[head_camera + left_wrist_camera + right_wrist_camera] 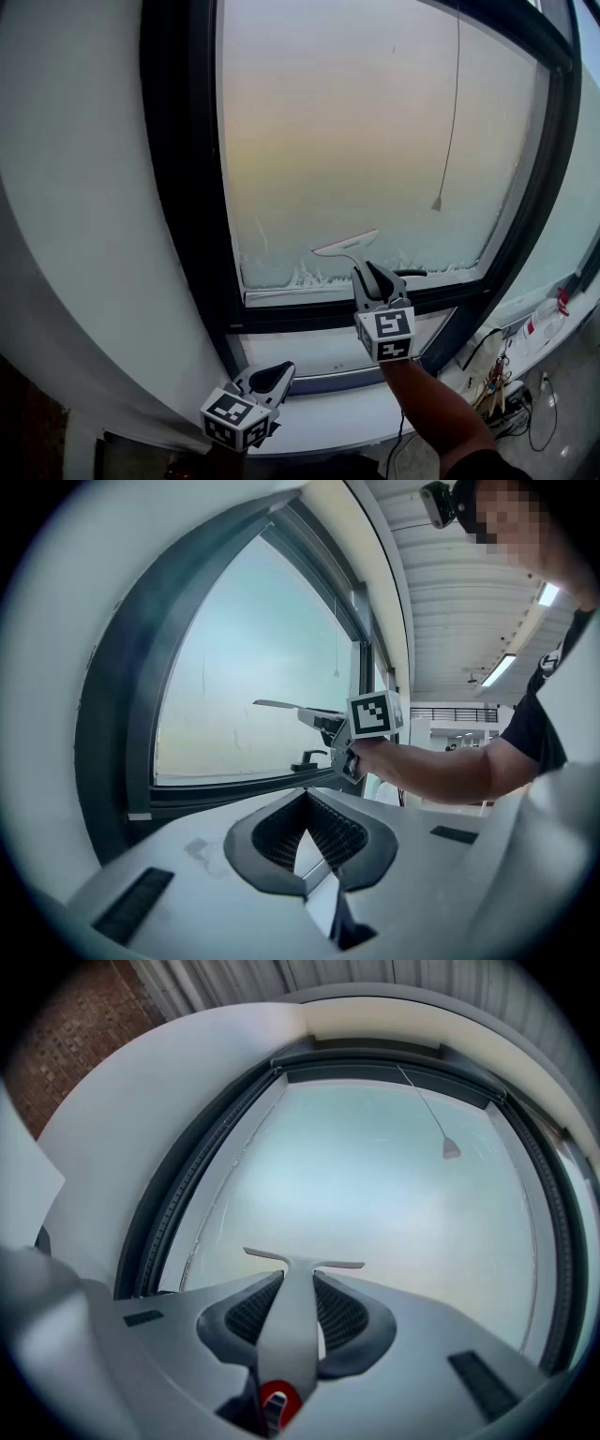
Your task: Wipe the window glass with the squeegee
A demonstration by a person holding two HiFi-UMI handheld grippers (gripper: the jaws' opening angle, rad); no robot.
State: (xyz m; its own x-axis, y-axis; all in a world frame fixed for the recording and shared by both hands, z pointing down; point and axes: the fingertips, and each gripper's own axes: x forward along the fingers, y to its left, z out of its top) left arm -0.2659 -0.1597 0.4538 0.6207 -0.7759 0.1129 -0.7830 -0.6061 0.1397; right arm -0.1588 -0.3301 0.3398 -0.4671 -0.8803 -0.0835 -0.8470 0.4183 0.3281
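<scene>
A white squeegee (pixel 347 248) with a red-edged blade stands against the lower part of the window glass (pixel 366 131). My right gripper (pixel 372 281) is shut on its handle just below the blade. In the right gripper view the squeegee (pixel 298 1283) runs up between the jaws, its blade lying across the glass (pixel 375 1185). Soapy streaks (pixel 309 275) line the bottom of the pane. My left gripper (pixel 272 377) hangs low by the sill, shut with nothing in it. From the left gripper (pixel 302 841) view the squeegee (pixel 291 708) and right gripper (pixel 352 738) show side-on.
A dark window frame (pixel 183 187) surrounds the pane. A blind cord with a weight (pixel 438 202) hangs in front of the glass at the right. A window handle (pixel 417 274) sits at the bottom rail. A spray bottle (pixel 544 323) and cables (pixel 502 394) lie on the sill at right.
</scene>
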